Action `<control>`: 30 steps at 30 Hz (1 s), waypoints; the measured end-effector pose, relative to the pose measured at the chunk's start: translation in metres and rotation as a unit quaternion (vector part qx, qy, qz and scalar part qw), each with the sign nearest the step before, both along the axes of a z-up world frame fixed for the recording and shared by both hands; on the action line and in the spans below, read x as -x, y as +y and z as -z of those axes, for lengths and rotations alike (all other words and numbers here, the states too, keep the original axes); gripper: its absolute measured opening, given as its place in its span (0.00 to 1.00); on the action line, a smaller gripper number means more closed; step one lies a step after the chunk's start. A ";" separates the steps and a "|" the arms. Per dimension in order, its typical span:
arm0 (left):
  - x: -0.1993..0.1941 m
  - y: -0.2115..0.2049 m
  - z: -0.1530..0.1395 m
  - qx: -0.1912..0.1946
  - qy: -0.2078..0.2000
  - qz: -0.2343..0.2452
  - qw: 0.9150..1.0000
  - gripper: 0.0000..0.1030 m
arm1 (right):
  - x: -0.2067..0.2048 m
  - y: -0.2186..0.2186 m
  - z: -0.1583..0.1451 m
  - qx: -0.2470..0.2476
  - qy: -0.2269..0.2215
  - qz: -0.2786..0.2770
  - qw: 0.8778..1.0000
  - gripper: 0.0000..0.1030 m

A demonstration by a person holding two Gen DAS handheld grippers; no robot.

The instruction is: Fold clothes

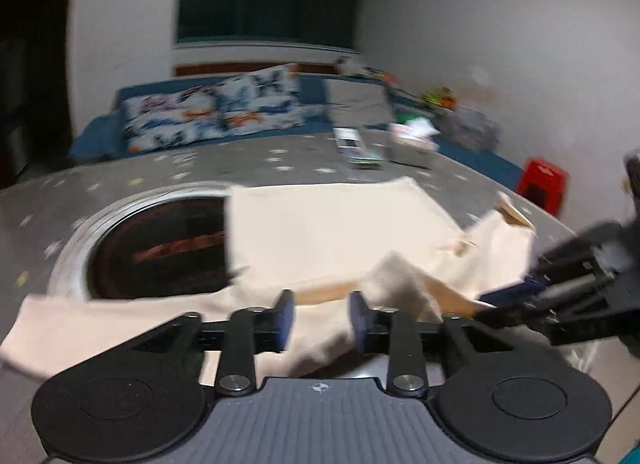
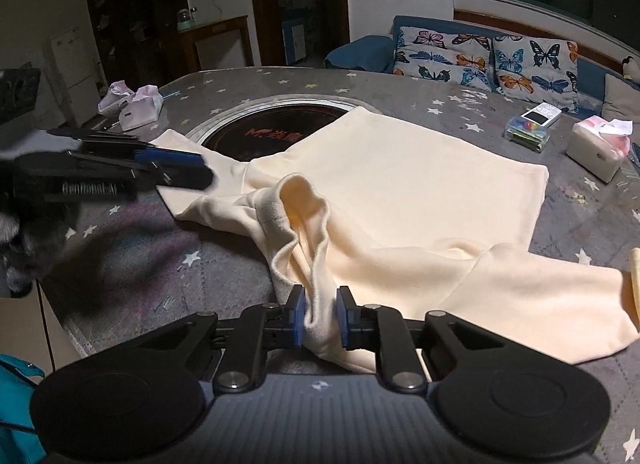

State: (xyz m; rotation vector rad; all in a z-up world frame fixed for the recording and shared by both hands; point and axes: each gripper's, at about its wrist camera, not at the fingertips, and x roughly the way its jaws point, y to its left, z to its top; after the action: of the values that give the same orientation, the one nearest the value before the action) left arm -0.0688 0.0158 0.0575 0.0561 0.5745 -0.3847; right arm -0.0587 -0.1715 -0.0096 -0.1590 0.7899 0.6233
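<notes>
A: Starting at the left of the right wrist view, what sits on the grey star-patterned bench (image 2: 224, 83)?

B: At the far left, a white tissue pack (image 2: 141, 108). Nearer, the left gripper (image 2: 200, 167) reaches in over the left sleeve of the cream long-sleeved fleece sweatshirt (image 2: 400, 191). Its own camera shows the 2 blue pads (image 1: 285, 320) apart, with cloth lying beneath the gap and nothing pinched, so it is released.

A: And the garment itself?

B: It lies spread across the middle of the bench, body flat, its far left edge covering part of the round black cooktop (image 2: 264, 127) set in a metal ring. The collar stands bunched up near the camera.

A: The right gripper (image 2: 320, 314)?

B: Clenched on a fold of that collar; the fabric fills the narrow gap between its 2 pads. The right sleeve stretches along the near right.

A: Further right?

B: A clear plastic box (image 2: 528, 133) with coloured bits inside, then a second white tissue box (image 2: 596, 147) near the right edge. Beyond the bench, a blue sofa (image 2: 360, 49) carries 2 butterfly-print cushions (image 2: 488, 59).
</notes>
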 end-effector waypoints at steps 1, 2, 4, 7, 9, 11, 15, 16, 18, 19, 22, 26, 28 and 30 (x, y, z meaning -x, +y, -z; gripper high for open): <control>-0.001 -0.007 0.001 -0.009 -0.005 0.012 1.000 0.42 | 0.000 0.000 0.000 0.000 0.000 -0.001 1.000 0.15; -0.002 -0.012 0.003 -0.016 -0.008 0.024 1.000 0.45 | 0.000 -0.001 0.000 0.000 0.000 -0.002 1.000 0.15; -0.005 -0.022 0.007 -0.028 -0.011 0.041 0.999 0.50 | 0.000 -0.001 -0.001 0.000 -0.001 -0.003 1.000 0.15; -0.016 -0.027 0.015 -0.039 -0.009 0.055 0.998 0.50 | 0.001 -0.001 -0.001 0.001 -0.003 -0.008 1.000 0.14; -0.018 -0.029 0.020 -0.043 -0.007 0.068 0.997 0.48 | 0.001 -0.001 -0.001 0.001 -0.005 -0.012 1.000 0.10; -0.015 -0.029 0.023 -0.046 -0.007 0.086 0.995 0.12 | 0.002 0.000 -0.001 0.002 -0.007 -0.016 1.000 0.05; 0.004 -0.019 0.017 -0.043 -0.011 0.106 0.993 0.08 | 0.008 -0.001 -0.006 0.003 -0.009 -0.029 1.000 0.04; 0.012 -0.016 0.014 -0.044 -0.017 0.115 0.992 0.08 | 0.012 -0.002 -0.008 0.006 -0.010 -0.040 0.999 0.04; 0.028 -0.010 0.010 -0.047 -0.027 0.132 0.990 0.08 | 0.019 -0.002 -0.012 0.011 -0.006 -0.062 0.998 0.04; 0.032 -0.007 0.012 -0.051 -0.021 0.141 0.988 0.08 | 0.022 -0.002 -0.013 0.013 0.001 -0.076 0.997 0.04; 0.046 0.000 0.018 -0.063 -0.002 0.167 0.984 0.09 | 0.033 -0.001 -0.011 0.018 0.032 -0.118 0.992 0.06; 0.050 0.012 0.012 -0.057 0.006 0.182 0.982 0.13 | 0.043 -0.004 -0.017 0.012 0.048 -0.145 0.988 0.09; 0.046 0.019 0.002 -0.042 -0.005 0.174 0.984 0.13 | 0.039 -0.009 -0.026 -0.002 0.041 -0.135 0.990 0.10; 0.037 0.024 -0.011 -0.021 -0.021 0.152 0.988 0.13 | 0.029 -0.013 -0.033 -0.018 0.028 -0.113 0.993 0.10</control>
State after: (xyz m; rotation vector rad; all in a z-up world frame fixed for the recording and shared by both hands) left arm -0.1059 0.0402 0.0685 0.1944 0.5335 -0.6666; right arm -0.0877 -0.1848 0.0231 -0.2004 0.8211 0.8586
